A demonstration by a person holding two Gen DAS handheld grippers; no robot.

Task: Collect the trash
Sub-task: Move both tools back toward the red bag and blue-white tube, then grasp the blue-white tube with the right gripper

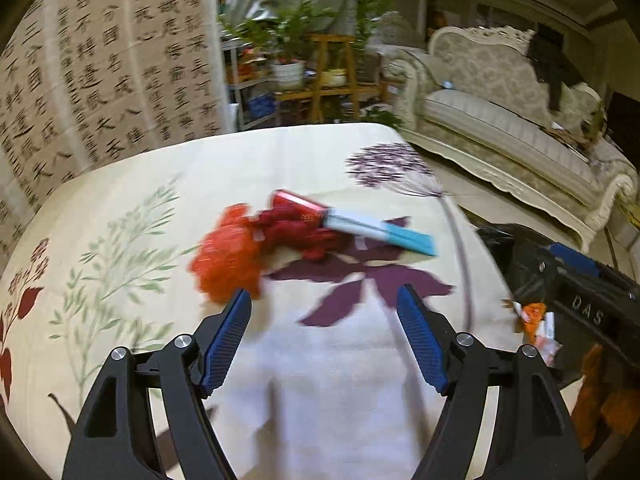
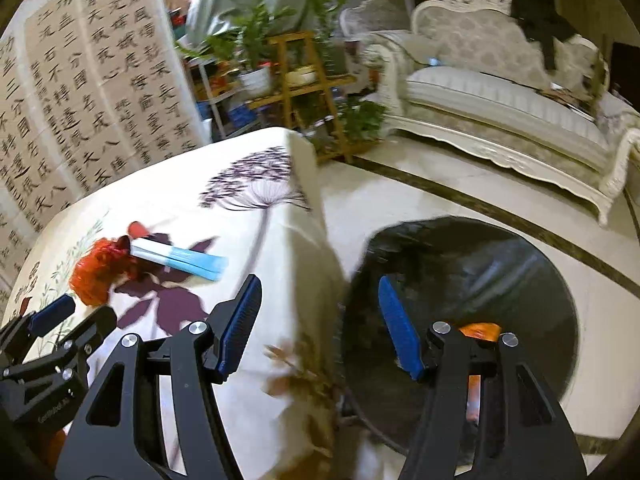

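Both grippers' jaws spread, empty; trash pile (image 1: pixel 280 236) lies ahead of left gripper (image 1: pixel 324 300).

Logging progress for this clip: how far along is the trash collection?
Partly done. Done: orange wrappers already lie inside the black bin beside the table. In hand: nothing; the left gripper and right gripper are both open and empty. Left: the orange net, red pack and blue-white box sit bunched together on the tablecloth.
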